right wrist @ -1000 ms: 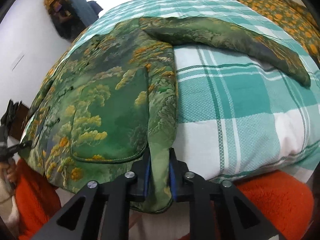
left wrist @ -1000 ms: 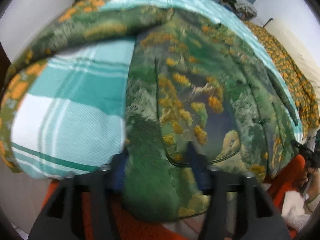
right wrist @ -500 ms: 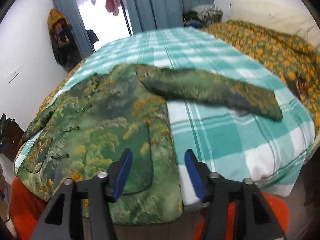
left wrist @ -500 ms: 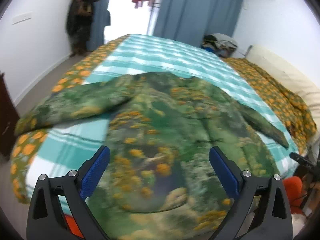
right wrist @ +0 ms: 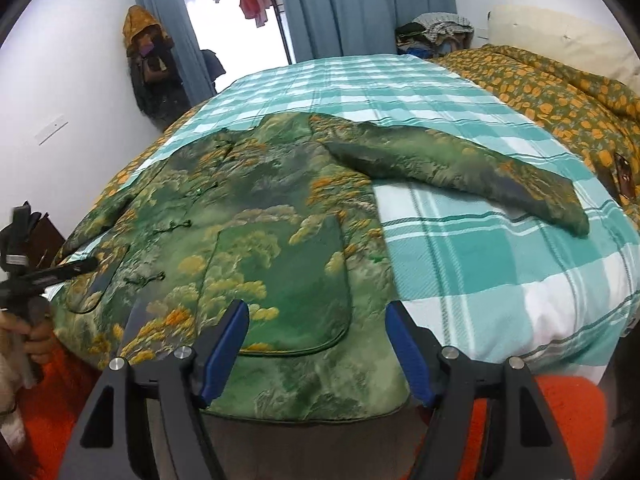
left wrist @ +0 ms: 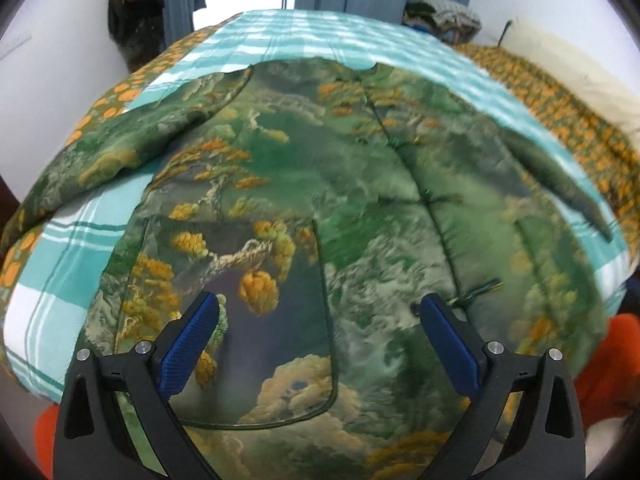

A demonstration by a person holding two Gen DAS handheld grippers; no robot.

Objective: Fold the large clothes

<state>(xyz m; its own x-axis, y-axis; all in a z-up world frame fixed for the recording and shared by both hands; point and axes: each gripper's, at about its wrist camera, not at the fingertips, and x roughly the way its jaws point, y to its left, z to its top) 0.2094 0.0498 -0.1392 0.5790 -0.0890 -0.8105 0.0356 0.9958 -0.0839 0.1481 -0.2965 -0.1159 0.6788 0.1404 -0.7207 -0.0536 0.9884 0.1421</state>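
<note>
A green jacket [left wrist: 360,200] printed with orange trees lies front-up on the teal check bedsheet [left wrist: 340,40]. Both sleeves spread sideways: one sleeve [left wrist: 120,152] runs left, the other sleeve [right wrist: 460,164] runs right. My left gripper [left wrist: 320,304] hovers open over the jacket's left pocket [left wrist: 260,340], with nothing between its blue pads. Open too, my right gripper [right wrist: 316,312] stands just above the hem below the right pocket [right wrist: 288,280], its pads apart from the cloth. The left gripper's body [right wrist: 24,272] and the hand [right wrist: 36,340] that holds it show at the right wrist view's left edge.
An orange-flowered quilt [right wrist: 560,92] and a cream pillow [right wrist: 560,32] fill the bed's right side. Blue curtains [right wrist: 360,0], a clothes pile [right wrist: 436,32] and hanging coats [right wrist: 152,68] line the far wall. Orange cloth [right wrist: 560,420] lies below the bed edge.
Both grippers, which were closed around the jacket's hem edges, have opened and let go. The right one has lifted back. The left one has slid right, over the pocket.
</note>
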